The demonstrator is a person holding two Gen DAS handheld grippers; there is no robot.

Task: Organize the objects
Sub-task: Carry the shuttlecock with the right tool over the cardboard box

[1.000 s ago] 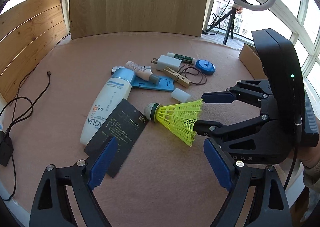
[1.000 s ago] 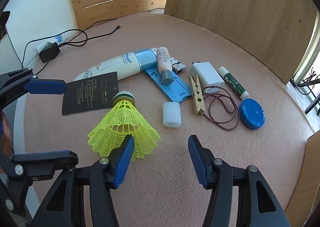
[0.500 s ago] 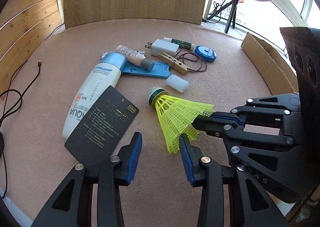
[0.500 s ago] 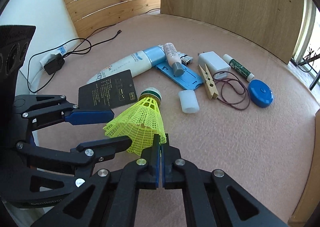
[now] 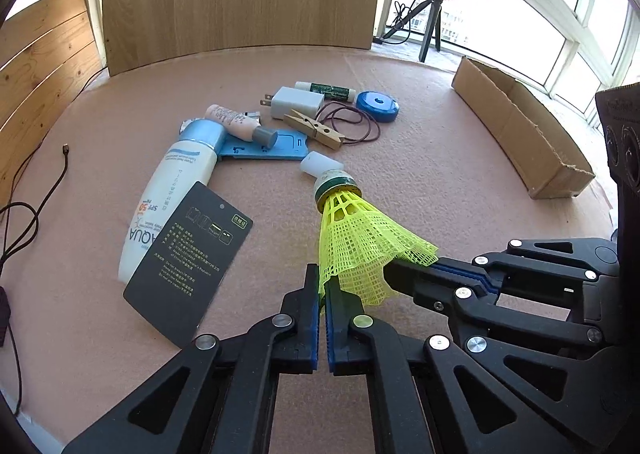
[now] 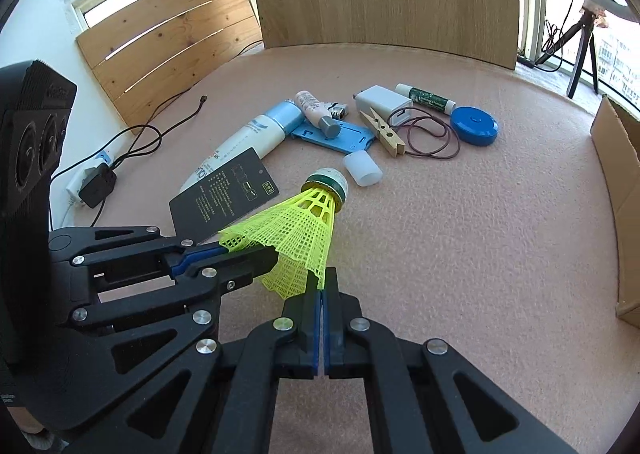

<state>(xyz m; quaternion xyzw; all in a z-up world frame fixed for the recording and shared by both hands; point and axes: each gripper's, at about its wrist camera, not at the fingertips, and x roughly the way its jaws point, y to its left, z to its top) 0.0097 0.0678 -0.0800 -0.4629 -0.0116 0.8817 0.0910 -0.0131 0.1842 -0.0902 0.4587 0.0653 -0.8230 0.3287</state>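
1. Because the mesh skirt is flimsy, I have both tools pinching the yellow shuttlecock (image 5: 360,246) at its rim: my left gripper (image 5: 322,286) clamps one edge, my right gripper (image 6: 322,286) the opposite edge, so it hangs cork-forward above the pink table (image 6: 460,254), clear of the clutter.
2. The cardboard box (image 5: 520,133) off to the right looks like the likely destination.
3. Both grippers slant steeply downward, converging on the skirt from either side.

Yellow plastic mesh shuttlecock (image 5: 360,250), matt pink felt-like tabletop (image 5: 420,157), wooden clothespin (image 5: 314,128), brown cardboard box (image 5: 520,133), glossy sunscreen tube (image 5: 172,189)
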